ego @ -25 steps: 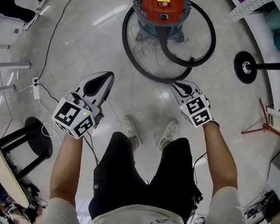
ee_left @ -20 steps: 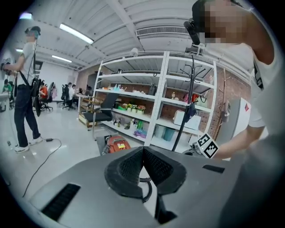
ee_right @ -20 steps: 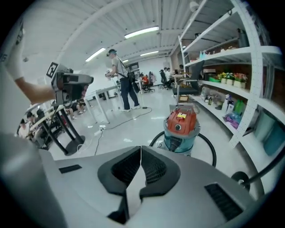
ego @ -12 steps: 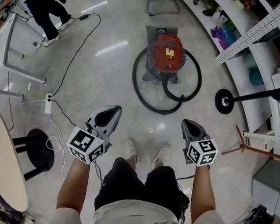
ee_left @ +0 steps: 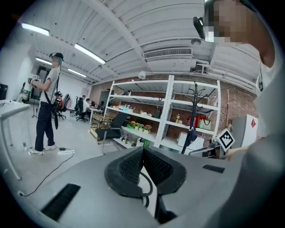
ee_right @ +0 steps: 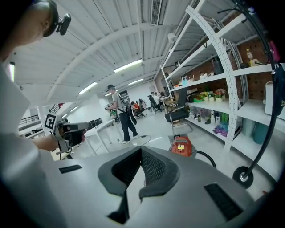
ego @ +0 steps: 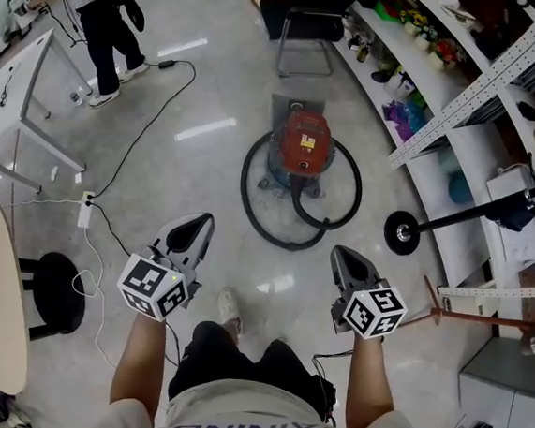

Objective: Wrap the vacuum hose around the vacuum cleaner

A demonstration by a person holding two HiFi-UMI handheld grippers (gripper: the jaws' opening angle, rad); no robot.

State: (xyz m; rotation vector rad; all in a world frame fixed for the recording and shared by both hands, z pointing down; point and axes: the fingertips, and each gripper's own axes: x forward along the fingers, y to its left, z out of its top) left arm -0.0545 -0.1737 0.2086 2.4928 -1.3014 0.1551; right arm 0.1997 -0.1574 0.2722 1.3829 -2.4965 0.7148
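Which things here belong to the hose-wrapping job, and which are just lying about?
For the job: red vacuum cleaner, black hose looped on the floor, left gripper, right gripper.
Just lying about: chair, black stool, power strip, white table, shelves.

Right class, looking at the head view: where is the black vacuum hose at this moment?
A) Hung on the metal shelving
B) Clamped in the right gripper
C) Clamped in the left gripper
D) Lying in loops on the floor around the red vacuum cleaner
D: the hose lies looped on the floor around the vacuum cleaner, while the left gripper and the right gripper are both shut on nothing, well clear of it.
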